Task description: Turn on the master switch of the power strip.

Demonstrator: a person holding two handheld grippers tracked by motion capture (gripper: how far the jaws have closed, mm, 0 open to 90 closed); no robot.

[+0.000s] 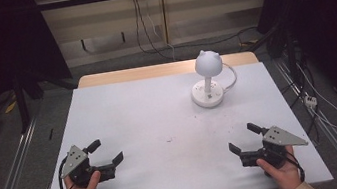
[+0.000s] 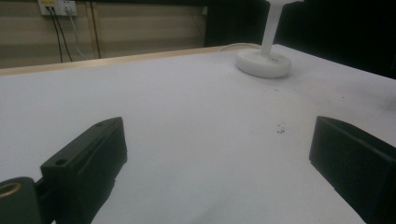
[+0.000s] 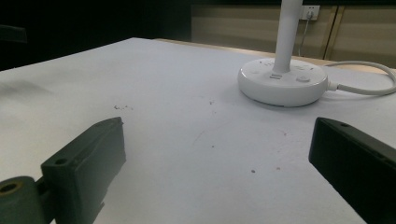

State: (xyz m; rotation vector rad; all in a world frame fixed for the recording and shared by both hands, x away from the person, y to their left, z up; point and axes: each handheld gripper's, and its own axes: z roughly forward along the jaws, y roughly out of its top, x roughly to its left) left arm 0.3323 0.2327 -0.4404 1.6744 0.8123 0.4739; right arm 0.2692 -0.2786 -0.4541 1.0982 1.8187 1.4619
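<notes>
A white desk lamp point(image 1: 208, 78) with a round base and a domed head stands at the back right of the white table point(image 1: 149, 112). Its base point(image 2: 263, 63) lies far ahead in the left gripper view, and its base point(image 3: 282, 81) and stem sit closer in the right gripper view. My left gripper point(image 1: 106, 152) rests near the front left edge, held by a hand, its jaws open with nothing between them. Near the front right edge, my right gripper point(image 1: 243, 137) is open too and holds nothing. Both point toward the table's middle.
A white cable point(image 1: 230, 77) runs from the lamp's base off the back edge. Small specks and marks point(image 1: 169, 139) dot the tabletop. Dark frames and cables on the floor flank the table, with a power strip point(image 1: 310, 100) to the right.
</notes>
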